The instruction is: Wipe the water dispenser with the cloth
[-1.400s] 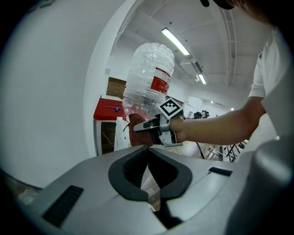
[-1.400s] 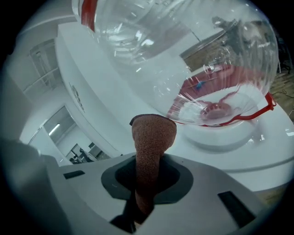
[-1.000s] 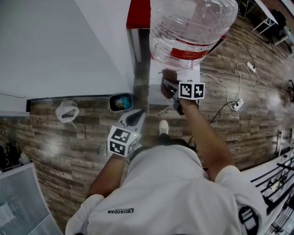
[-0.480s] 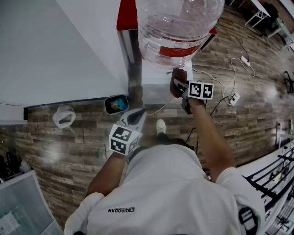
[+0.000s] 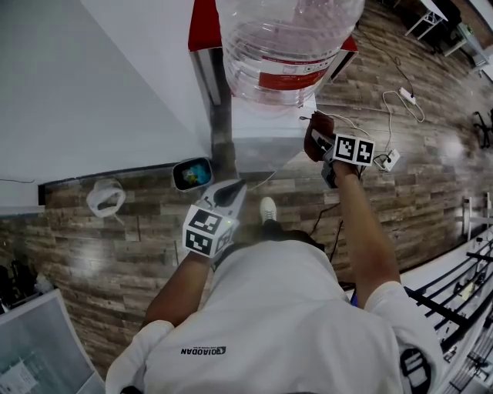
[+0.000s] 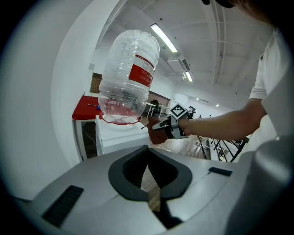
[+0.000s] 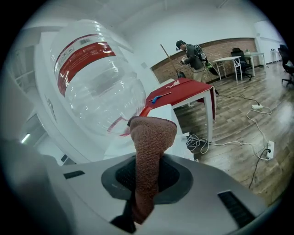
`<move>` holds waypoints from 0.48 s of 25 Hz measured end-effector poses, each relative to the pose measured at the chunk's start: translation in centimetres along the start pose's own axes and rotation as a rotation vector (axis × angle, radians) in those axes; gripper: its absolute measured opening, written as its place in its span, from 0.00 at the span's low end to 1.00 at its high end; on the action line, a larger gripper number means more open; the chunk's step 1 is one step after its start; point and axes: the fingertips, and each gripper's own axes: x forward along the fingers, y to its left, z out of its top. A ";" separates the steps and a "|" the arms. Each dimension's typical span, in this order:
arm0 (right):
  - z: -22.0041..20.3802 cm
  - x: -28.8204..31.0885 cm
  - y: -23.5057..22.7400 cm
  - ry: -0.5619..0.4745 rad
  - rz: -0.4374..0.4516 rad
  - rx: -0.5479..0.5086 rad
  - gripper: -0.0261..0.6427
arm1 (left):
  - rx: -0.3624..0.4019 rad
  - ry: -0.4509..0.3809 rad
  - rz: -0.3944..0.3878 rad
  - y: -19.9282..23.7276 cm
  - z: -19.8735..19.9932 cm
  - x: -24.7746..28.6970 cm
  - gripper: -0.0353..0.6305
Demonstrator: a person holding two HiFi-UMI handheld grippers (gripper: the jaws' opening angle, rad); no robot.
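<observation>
The white water dispenser stands against the wall with a large clear bottle upside down on top. My right gripper is shut on a brown cloth, which sits at the dispenser's front right corner just below the bottle. In the right gripper view the cloth sticks out past the right gripper, close to the bottle. My left gripper hangs lower, off the dispenser's front left, shut and empty. The left gripper view looks past the left gripper up at the bottle.
A red table stands behind the dispenser beside the white wall. Cables and a power strip lie on the wood floor to the right. A small device and a white bag lie on the floor to the left. A person stands far back.
My right gripper has carried the cloth to the right along the dispenser's front, from the middle to the right corner. The left gripper has stayed where it was.
</observation>
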 end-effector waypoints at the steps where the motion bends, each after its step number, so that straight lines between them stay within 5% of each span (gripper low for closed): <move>1: 0.1 -0.3 -0.6 -0.001 -0.014 -0.001 0.12 | 0.003 0.001 -0.002 0.0 0.0 0.0 0.04; 12: 0.4 -3.5 -5.4 -0.016 -0.172 -0.039 0.12 | 0.026 0.000 -0.023 -0.2 -0.3 -0.6 0.04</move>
